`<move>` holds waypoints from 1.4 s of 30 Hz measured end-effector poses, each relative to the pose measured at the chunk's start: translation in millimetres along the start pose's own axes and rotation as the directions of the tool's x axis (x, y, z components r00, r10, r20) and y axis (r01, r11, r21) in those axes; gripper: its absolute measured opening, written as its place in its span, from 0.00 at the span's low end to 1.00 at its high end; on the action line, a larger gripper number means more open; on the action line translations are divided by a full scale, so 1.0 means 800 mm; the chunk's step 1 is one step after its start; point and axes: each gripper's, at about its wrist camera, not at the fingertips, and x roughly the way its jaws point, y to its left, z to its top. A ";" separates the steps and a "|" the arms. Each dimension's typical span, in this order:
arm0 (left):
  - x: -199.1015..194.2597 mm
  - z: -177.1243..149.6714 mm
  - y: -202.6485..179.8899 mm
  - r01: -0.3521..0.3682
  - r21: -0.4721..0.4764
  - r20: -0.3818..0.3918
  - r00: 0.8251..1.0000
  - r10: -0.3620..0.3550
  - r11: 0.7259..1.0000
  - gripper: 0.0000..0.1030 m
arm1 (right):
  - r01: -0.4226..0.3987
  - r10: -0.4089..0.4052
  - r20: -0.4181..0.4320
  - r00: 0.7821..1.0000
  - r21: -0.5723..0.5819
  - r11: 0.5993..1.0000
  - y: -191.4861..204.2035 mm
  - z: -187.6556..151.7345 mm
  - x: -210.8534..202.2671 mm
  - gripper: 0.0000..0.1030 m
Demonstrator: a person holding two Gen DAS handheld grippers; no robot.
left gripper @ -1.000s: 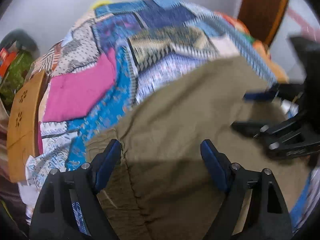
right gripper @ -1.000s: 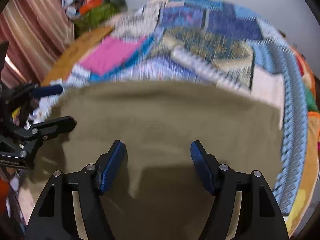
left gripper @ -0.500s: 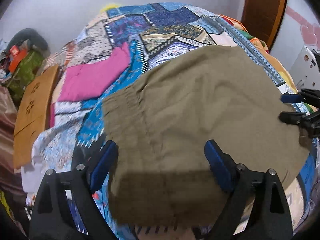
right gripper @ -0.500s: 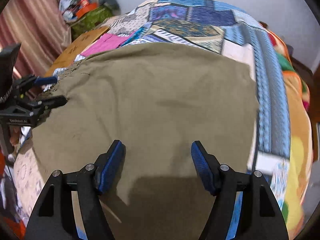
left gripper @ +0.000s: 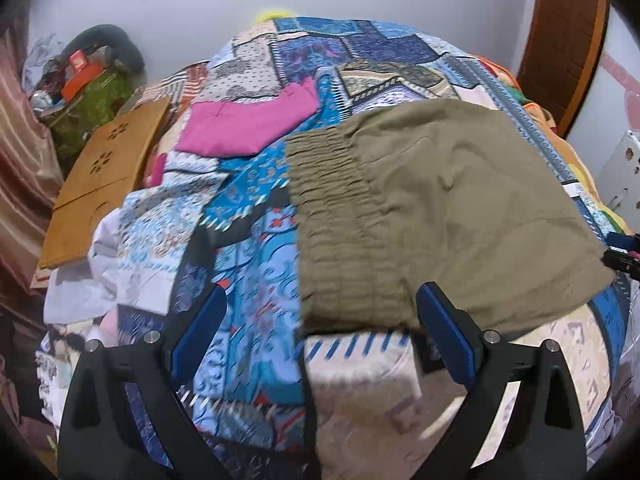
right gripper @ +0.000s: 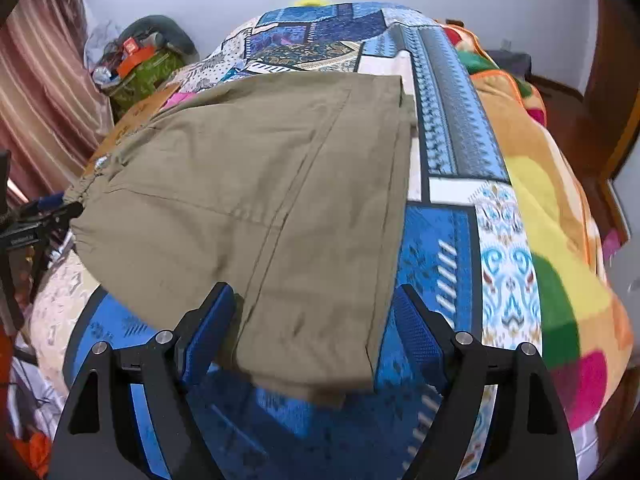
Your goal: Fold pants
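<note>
Olive pants (left gripper: pixel 440 200) lie folded flat on the patchwork bedspread (left gripper: pixel 248 272), their gathered waistband (left gripper: pixel 332 216) on the left. My left gripper (left gripper: pixel 320 336) hovers just short of the pants' near edge. Its jaws are opening and only bedspread lies between them. In the right wrist view the pants (right gripper: pixel 260 184) taper toward me, and the leg end lies under my right gripper (right gripper: pixel 314 332). Its jaws are opening too, and the pads stand clear of the cloth on both sides.
A pink garment (left gripper: pixel 248 128) lies beyond the pants. A wooden board (left gripper: pixel 104 176) and a green bag (left gripper: pixel 92 92) of clutter sit at the left, by a striped curtain (right gripper: pixel 44 72). A bright fleece blanket (right gripper: pixel 552 208) covers the bed's right side.
Both grippers drew back toward the near side of the bed and widened. The pants stay flat; the left gripper is now off the cloth, over the bedspread.
</note>
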 end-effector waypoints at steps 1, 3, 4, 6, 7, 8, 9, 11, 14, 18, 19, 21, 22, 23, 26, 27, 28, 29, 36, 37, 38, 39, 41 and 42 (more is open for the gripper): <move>-0.001 -0.004 0.003 -0.010 -0.003 -0.005 1.000 0.010 1.000 0.97 | 0.004 -0.004 0.004 1.000 0.002 1.000 -0.001 -0.002 -0.001 0.77; -0.004 -0.016 0.008 -0.028 -0.012 -0.016 0.999 0.027 1.000 0.97 | 0.029 -0.028 0.012 1.000 -0.011 1.000 0.004 -0.003 -0.005 0.77; -0.004 -0.022 0.010 -0.080 -0.003 -0.025 0.996 0.080 0.997 0.97 | 0.043 -0.043 0.015 0.999 -0.019 0.999 0.006 -0.003 -0.006 0.77; -0.006 -0.028 0.014 -0.123 0.004 -0.026 0.992 0.123 0.992 0.97 | 0.072 -0.071 0.020 0.997 -0.041 0.997 0.012 0.001 -0.009 0.77; -0.009 -0.030 0.018 -0.121 -0.006 -0.023 0.992 0.120 0.993 0.97 | 0.079 -0.077 0.024 0.997 -0.050 0.996 0.014 0.002 -0.011 0.77; -0.014 -0.031 0.023 -0.101 -0.027 -0.019 0.995 0.100 0.995 0.97 | 0.082 -0.080 0.034 0.996 -0.060 0.995 0.018 0.004 -0.014 0.77; -0.019 -0.030 0.027 -0.084 -0.045 -0.013 0.996 0.083 0.995 0.97 | 0.084 -0.081 0.047 0.996 -0.071 0.994 0.022 0.009 -0.017 0.77; -0.032 -0.025 0.034 -0.036 -0.095 0.011 0.999 0.037 0.995 0.97 | 0.077 -0.069 0.080 0.994 -0.095 0.993 0.034 0.021 -0.024 0.77; -0.047 -0.015 0.038 0.071 -0.167 0.042 0.997 -0.065 0.983 0.97 | 0.047 -0.029 0.143 0.989 -0.127 0.991 0.060 0.042 -0.034 0.77; -0.050 -0.006 0.027 0.197 -0.213 0.053 0.980 -0.190 0.957 0.97 | -0.007 0.042 0.208 0.977 -0.166 0.986 0.098 0.066 -0.033 0.77; -0.046 -0.005 0.022 0.236 -0.222 0.043 0.972 -0.232 0.946 0.97 | -0.010 0.049 0.217 0.975 -0.177 0.984 0.107 0.070 -0.028 0.77; -0.036 -0.006 0.014 0.276 -0.237 0.023 0.960 -0.279 0.931 0.97 | -0.014 0.057 0.219 0.974 -0.195 0.981 0.123 0.074 -0.016 0.77; -0.030 -0.007 0.010 0.292 -0.245 0.008 0.954 -0.299 0.924 0.97 | -0.021 0.064 0.211 0.975 -0.201 0.979 0.130 0.075 -0.006 0.77; -0.022 -0.009 0.005 0.308 -0.256 -0.009 0.947 -0.321 0.916 0.97 | -0.027 0.069 0.201 0.977 -0.207 0.978 0.136 0.073 0.002 0.77; -0.001 -0.014 -0.002 0.358 -0.294 -0.054 0.919 -0.390 0.886 0.97 | -0.051 0.084 0.150 0.985 -0.213 0.976 0.146 0.068 0.030 0.77; 0.006 -0.016 -0.003 0.378 -0.310 -0.068 0.906 -0.417 0.872 0.97 | -0.056 0.085 0.133 0.988 -0.206 0.977 0.145 0.066 0.038 0.77; 0.014 -0.017 -0.003 0.401 -0.330 -0.078 0.891 -0.448 0.855 0.97 | -0.061 0.084 0.114 0.990 -0.195 0.979 0.144 0.062 0.045 0.77; 0.020 -0.018 -0.003 0.412 -0.342 -0.077 0.884 -0.462 0.845 0.97 | -0.065 0.084 0.095 0.992 -0.186 0.980 0.141 0.060 0.051 0.77; 0.048 0.006 -0.001 0.435 -0.375 -0.066 0.868 -0.491 0.819 0.99 | -0.082 0.095 0.048 0.994 -0.221 0.972 0.134 0.044 0.064 0.77; 0.052 0.011 0.003 0.441 -0.398 -0.062 0.862 -0.504 0.804 0.99 | -0.087 0.100 0.045 0.994 -0.221 0.971 0.135 0.046 0.065 0.78; 0.058 0.016 0.008 0.450 -0.428 -0.054 0.853 -0.519 0.784 0.99 | -0.093 0.105 0.044 0.994 -0.221 0.971 0.134 0.045 0.065 0.78; 0.061 0.019 0.015 0.456 -0.448 -0.047 0.847 -0.530 0.769 0.99 | -0.100 0.112 0.043 0.993 -0.221 0.970 0.132 0.044 0.065 0.78; 0.065 0.025 0.023 0.464 -0.474 -0.030 0.841 -0.540 0.749 0.96 | -0.106 0.119 0.045 0.992 -0.221 0.970 0.133 0.044 0.066 0.78; 0.065 0.027 0.026 0.453 -0.474 -0.026 0.850 -0.526 0.755 0.85 | -0.108 0.121 0.047 0.992 -0.221 0.969 0.132 0.044 0.065 0.78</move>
